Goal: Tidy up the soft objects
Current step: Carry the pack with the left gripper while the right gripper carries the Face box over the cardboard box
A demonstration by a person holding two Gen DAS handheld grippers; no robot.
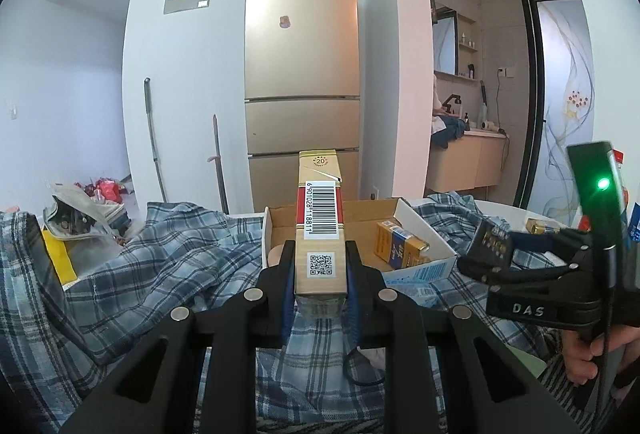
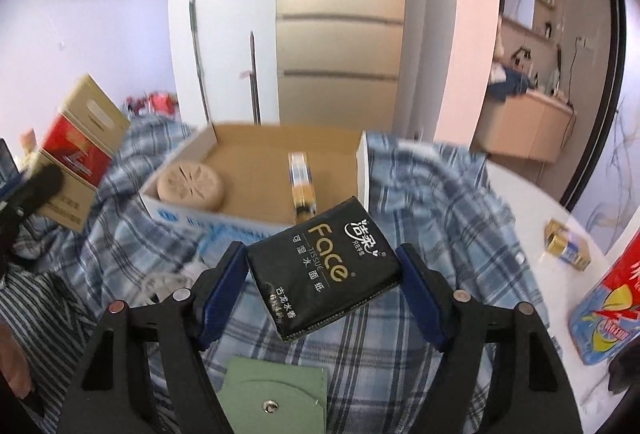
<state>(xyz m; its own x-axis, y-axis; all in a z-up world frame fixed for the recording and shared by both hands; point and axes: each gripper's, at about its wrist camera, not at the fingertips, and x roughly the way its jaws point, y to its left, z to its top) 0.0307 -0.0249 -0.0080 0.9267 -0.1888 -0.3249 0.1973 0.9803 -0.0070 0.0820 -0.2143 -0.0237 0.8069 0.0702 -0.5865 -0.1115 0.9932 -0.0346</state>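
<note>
Covering the table point(image 2: 532, 194), plaid cloth point(image 1: 168, 258); left hand-held gripper point(image 1: 320, 266) clamps carton point(image 1: 320, 218).

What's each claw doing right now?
Left gripper: shut on the cigarette pack.
Right gripper: holding the tissue pack.

1. Cardboard box point(image 2: 256, 170) lies open-topped; bare floor runs between the round soap point(image 2: 190, 185) at its left and the upright cigarette pack point(image 2: 303, 180) at centre.
2. Right of that pack, more bare floor up to the white wall.
3. Plaid shirt point(image 2: 436, 202) crowds the box all round.
4. White bench point(image 2: 516, 190) at right is mostly bare; a small gold pack point(image 2: 567, 244) sits there.
</note>
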